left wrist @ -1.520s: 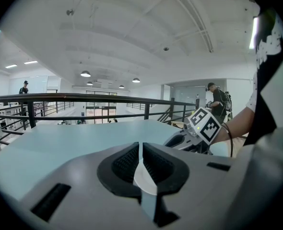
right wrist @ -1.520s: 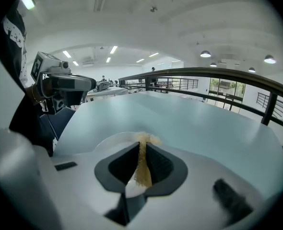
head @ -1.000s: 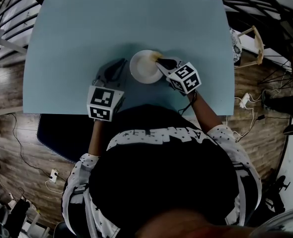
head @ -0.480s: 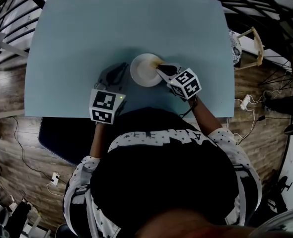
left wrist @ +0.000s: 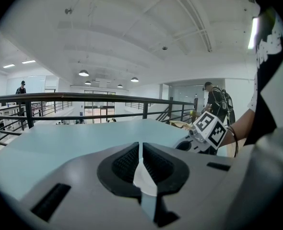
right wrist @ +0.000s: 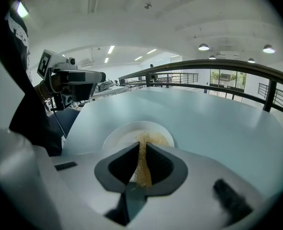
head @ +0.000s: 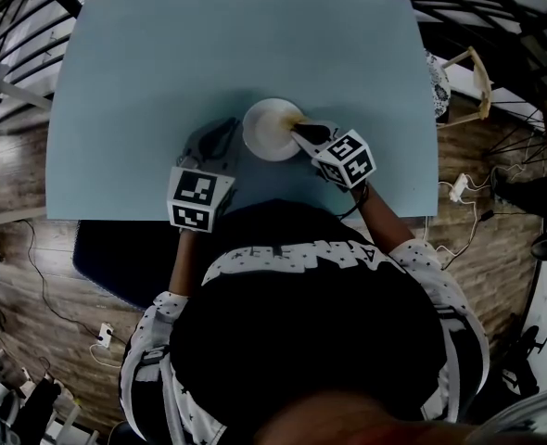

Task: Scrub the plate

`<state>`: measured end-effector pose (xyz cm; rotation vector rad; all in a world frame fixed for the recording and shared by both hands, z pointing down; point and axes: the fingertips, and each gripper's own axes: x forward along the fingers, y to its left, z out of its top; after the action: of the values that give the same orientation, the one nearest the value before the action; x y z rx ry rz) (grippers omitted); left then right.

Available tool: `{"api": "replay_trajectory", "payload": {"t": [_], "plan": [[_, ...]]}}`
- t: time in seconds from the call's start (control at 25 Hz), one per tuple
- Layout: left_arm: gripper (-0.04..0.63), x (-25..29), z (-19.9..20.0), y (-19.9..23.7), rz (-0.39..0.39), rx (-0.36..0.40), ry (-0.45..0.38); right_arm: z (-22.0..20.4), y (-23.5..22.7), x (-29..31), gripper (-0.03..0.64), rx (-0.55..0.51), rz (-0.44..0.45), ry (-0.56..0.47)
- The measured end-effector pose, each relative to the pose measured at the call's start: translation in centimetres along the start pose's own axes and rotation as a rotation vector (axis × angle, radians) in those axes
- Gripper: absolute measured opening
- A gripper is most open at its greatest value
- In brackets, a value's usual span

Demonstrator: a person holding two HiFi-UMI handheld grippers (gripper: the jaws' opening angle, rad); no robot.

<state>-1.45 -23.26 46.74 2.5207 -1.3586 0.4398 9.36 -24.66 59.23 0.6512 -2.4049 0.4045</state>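
Observation:
A small white plate (head: 266, 133) lies on the light blue table (head: 162, 54). My left gripper (head: 225, 135) sits at the plate's left rim; in the left gripper view its jaws (left wrist: 140, 150) are pressed on a thin white edge of the plate (left wrist: 144, 180). From the right, my right gripper (head: 299, 132) is shut on a tan scrub pad (head: 292, 120) that rests on the plate's right side. In the right gripper view the scrub pad (right wrist: 153, 139) runs from between the jaws (right wrist: 141, 146) onto the plate (right wrist: 116, 137).
The table's near edge (head: 116, 213) is just in front of the person's body. A wooden stool (head: 468, 80) stands off the table's right side, with cables (head: 464, 188) on the wood floor. Railings (left wrist: 84, 99) run behind the table.
The right gripper has drawn back a little toward me, sliding the scrub pad from the plate's far rim toward its right side. The left gripper holds almost still.

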Motion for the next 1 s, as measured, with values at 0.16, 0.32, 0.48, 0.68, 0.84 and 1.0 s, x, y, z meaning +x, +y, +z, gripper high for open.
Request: {"api": "replay_trajectory", "payload": {"t": [0.16,0.32,0.48,0.68,0.84,1.0], "plan": [[0.015,0.0,0.0,-0.3,-0.003,0.003,0.000,-0.3,0.2,-0.3,0.052,0.001,0.001,0.006],[0.015,-0.1,0.1,-0.1,0.011,0.003,-0.004,-0.5,0.5,-0.4,0.051,0.010,0.006,0.009],[0.015,-0.1,-0.1,0.0,0.011,0.002,0.000,-0.7,0.9,-0.5,0.051,0.013,0.011,0.011],[0.015,0.0,-0.2,0.0,0.015,0.003,0.002,-0.9,1.4,-0.7,0.052,0.025,0.016,0.011],[0.015,0.1,-0.2,-0.1,0.014,0.005,0.001,-1.0,1.9,-0.7,0.052,0.029,0.024,0.010],[0.015,0.3,-0.3,-0.7,0.006,0.004,0.002,-0.9,2.3,-1.0,0.052,0.037,0.021,-0.004]]}}
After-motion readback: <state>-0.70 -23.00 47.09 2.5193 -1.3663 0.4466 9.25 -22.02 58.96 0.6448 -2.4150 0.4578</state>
